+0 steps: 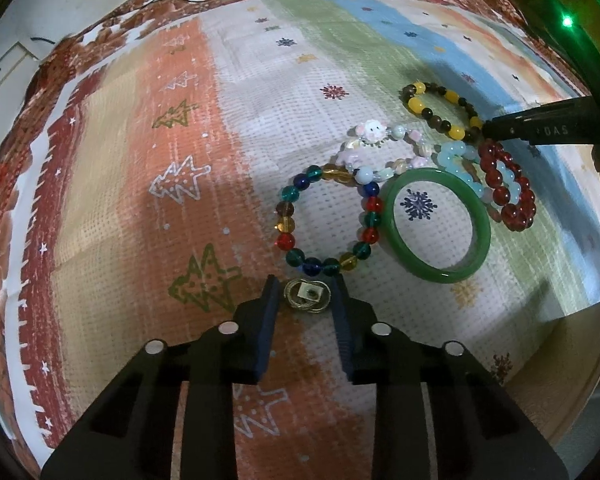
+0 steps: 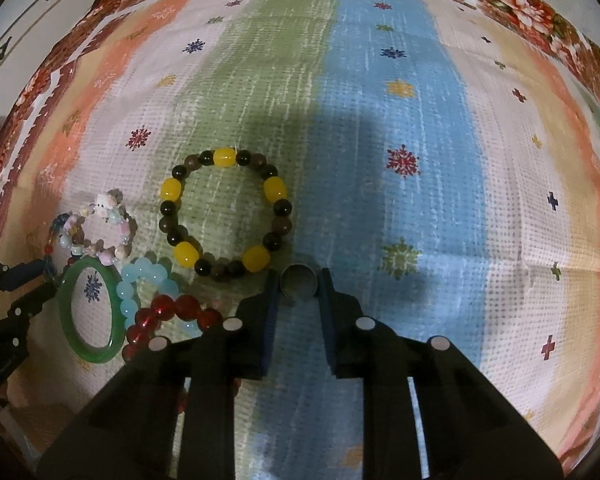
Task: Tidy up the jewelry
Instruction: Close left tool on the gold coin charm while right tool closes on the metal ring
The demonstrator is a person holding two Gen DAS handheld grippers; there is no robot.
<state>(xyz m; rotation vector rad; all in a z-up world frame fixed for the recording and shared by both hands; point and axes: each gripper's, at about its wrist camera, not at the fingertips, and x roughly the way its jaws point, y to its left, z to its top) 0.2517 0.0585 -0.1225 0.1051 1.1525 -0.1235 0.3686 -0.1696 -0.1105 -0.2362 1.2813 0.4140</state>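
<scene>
Six bracelets are lying bunched together on the patterned cloth covering the worktop [image 2: 440, 128], and as far as these views show, the sorting is only just getting going. The left gripper [image 1: 305, 294] is bracketing a small gold ring [image 1: 307, 296] between its fingers [image 1: 270, 300]; the fingers are sitting just beside the ring on either side, but from this angle I cannot tell whether they are actually pinching it or only closing in. The right gripper [image 2: 299, 286] is doing much the same with a plain silver ring [image 2: 299, 285], its fingers appearing to be pressing against both sides of the band, close to the cloth. Meanwhile the bracelets are sitting untouched: a yellow and brown bead bracelet [image 2: 224, 216] is lying by itself, a green bangle [image 1: 440, 226] is resting against a multicoloured bead bracelet [image 1: 328, 216], and a pastel charm bracelet [image 1: 384, 150], a pale blue bead bracelet [image 1: 466, 172] and a dark red bead bracelet [image 1: 508, 188] are overlapping one another in a loose heap. No box, tray or tidy row is showing in either view, so where the pieces are going is unclear. Judging by this, the two rings are being dealt with now, and separating and placing the tangled bracelets is remaining to be done.
</scene>
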